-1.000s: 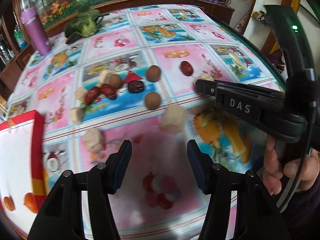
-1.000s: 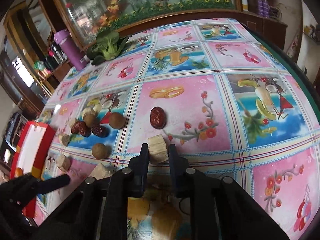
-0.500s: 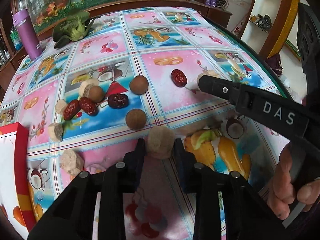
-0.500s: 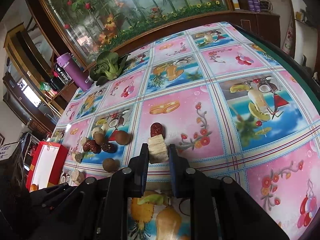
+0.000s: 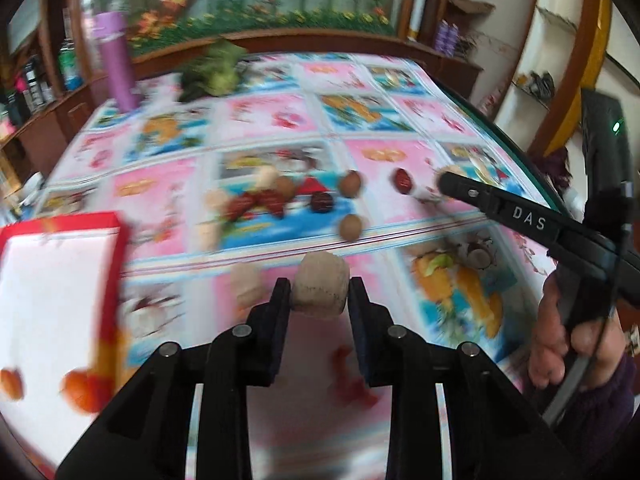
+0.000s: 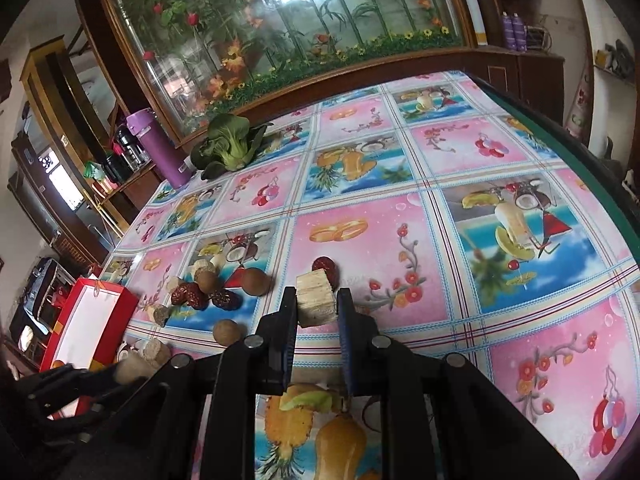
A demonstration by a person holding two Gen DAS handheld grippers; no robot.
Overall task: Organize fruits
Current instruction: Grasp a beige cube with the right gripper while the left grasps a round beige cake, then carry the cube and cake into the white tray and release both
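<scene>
My left gripper (image 5: 319,290) is shut on a pale round sugarcane chunk (image 5: 319,289), held above the tablecloth. My right gripper (image 6: 317,300) is shut on a squarish pale cane piece (image 6: 315,299), lifted off the table. Red dates (image 6: 191,295), brown longans (image 6: 255,281) and more pale chunks (image 6: 153,353) lie scattered on the cloth left of centre. One red date (image 6: 326,267) lies just beyond my right gripper. A red-rimmed white box (image 5: 52,280) sits at the left; the same box (image 6: 88,326) shows in the right wrist view.
A purple bottle (image 6: 158,146) and a leafy green vegetable (image 6: 228,146) stand at the table's far left. A wooden-framed glass panel (image 6: 280,20) runs behind the table. The table's right edge (image 6: 580,148) drops off. A hand (image 5: 568,344) holds the right gripper's handle.
My left gripper closed on the round cane chunk and lifted it, swinging left toward the red box. My right gripper has risen with its cane piece still held.
</scene>
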